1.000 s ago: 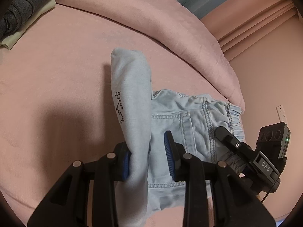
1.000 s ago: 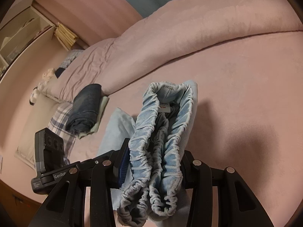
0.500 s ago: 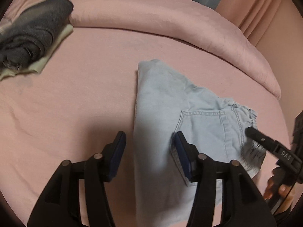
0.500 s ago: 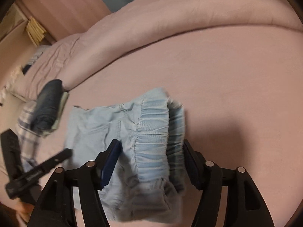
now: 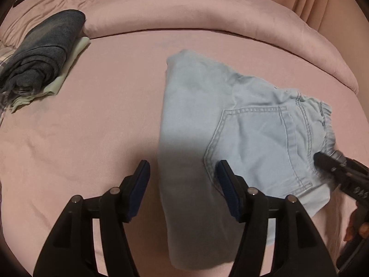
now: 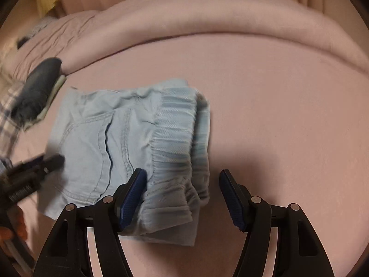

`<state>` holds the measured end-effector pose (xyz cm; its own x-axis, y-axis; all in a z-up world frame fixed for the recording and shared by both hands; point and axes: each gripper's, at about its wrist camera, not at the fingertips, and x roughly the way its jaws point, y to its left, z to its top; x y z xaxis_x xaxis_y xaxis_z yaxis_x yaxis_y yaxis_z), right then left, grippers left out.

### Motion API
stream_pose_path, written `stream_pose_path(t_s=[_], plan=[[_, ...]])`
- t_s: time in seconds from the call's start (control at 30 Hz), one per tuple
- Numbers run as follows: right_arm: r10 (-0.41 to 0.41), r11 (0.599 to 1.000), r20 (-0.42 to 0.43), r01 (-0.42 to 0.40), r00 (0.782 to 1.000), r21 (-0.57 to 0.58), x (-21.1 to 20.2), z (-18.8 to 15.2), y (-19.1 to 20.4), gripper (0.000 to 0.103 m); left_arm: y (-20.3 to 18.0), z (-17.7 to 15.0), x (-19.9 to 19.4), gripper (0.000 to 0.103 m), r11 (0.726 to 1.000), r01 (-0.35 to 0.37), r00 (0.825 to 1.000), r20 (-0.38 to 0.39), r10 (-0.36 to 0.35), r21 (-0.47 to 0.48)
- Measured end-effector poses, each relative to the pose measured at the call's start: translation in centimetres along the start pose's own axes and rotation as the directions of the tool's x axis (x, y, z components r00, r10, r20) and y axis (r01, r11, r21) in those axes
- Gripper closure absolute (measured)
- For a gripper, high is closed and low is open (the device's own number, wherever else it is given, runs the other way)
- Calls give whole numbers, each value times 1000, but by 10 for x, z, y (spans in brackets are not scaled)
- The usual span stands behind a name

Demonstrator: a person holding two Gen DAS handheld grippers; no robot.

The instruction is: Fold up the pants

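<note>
The light-blue denim pants (image 5: 242, 127) lie folded on the pink bed (image 5: 103, 120), back pocket facing up, the elastic waistband (image 6: 177, 138) bunched at the end nearest my right tool (image 6: 182, 196) and the folded legs at the end under my left tool (image 5: 182, 184).

My left tool stands released: its jaws have just been opening, the folded leg edge lies between the 2 blue pads (image 5: 140, 187), and neither pad presses on the cloth. My right tool is released too, its jaws having just spread; the waistband lies between them, against or just beside the left-hand pad, with the other pad clear over bare sheet.

Each tool shows at the edge of the other's view, with a bit of my hand (image 5: 356, 226) behind the right one.

Well apart, toward the far left of the bed, a dark folded garment (image 5: 43, 48) sits on a pale one (image 5: 66, 71). A pink duvet (image 5: 196, 7) is heaped along the far side.
</note>
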<state>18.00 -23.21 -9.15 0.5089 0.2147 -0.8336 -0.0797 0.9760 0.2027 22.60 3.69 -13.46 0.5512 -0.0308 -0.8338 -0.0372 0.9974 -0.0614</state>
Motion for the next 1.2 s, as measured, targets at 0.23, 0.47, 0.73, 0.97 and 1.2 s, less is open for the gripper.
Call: stream_pose_path(t_s=[0.23, 0.47, 0.73, 0.97, 1.2], plan=[[-8, 998, 68, 12, 998, -65, -48, -5, 17, 29, -1, -8, -43, 21, 998, -56, 998, 36, 56, -6], [-1, 995, 92, 10, 996, -98, -84, -24, 40, 10, -4, -25, -107, 1, 993, -115, 987, 110, 117, -23], [28, 990, 120, -11, 992, -139, -120, -39, 54, 8, -13, -43, -162, 1, 994, -108, 979, 174, 109, -16], [35, 988, 156, -11, 987, -152, -142, -50, 62, 8, -19, -52, -178, 1, 993, -115, 977, 181, 116, -18], [33, 989, 164, -8, 986, -149, -148, -54, 64, 8, -29, -59, -184, 1, 996, -94, 982, 167, 93, 0]])
